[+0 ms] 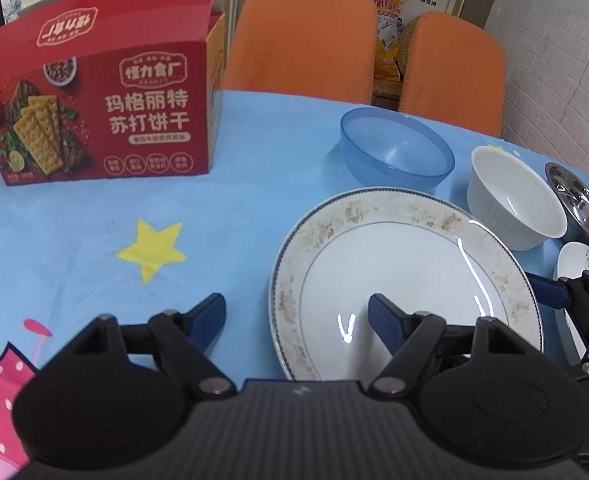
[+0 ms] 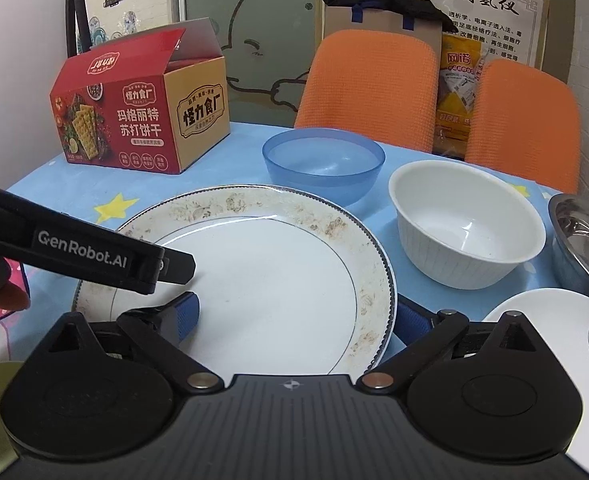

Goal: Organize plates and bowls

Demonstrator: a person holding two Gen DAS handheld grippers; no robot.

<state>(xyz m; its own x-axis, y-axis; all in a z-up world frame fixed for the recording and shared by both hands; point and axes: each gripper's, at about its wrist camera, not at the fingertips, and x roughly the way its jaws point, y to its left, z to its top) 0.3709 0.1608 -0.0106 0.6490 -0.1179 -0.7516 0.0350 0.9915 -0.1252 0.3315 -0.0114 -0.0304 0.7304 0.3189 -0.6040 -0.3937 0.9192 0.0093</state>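
A large white plate with a brown flowered rim (image 1: 406, 280) (image 2: 270, 284) lies on the blue tablecloth. My left gripper (image 1: 296, 320) is open, its jaws astride the plate's left rim, one finger over the plate and one over the cloth. My right gripper (image 2: 294, 316) is open, its jaws astride the plate's right rim. Behind the plate stand a blue plastic bowl (image 1: 396, 150) (image 2: 322, 164), a white ribbed bowl (image 1: 514, 196) (image 2: 464, 228) and a steel bowl (image 1: 584, 204) (image 2: 586, 236). A small flowered plate (image 1: 582, 264) (image 2: 562, 332) lies at the right.
A red cracker box (image 1: 94, 108) (image 2: 134, 116) stands open at the back left of the table. Two orange chairs (image 1: 302, 36) (image 2: 370, 84) stand behind the table edge. A wall is close on the right.
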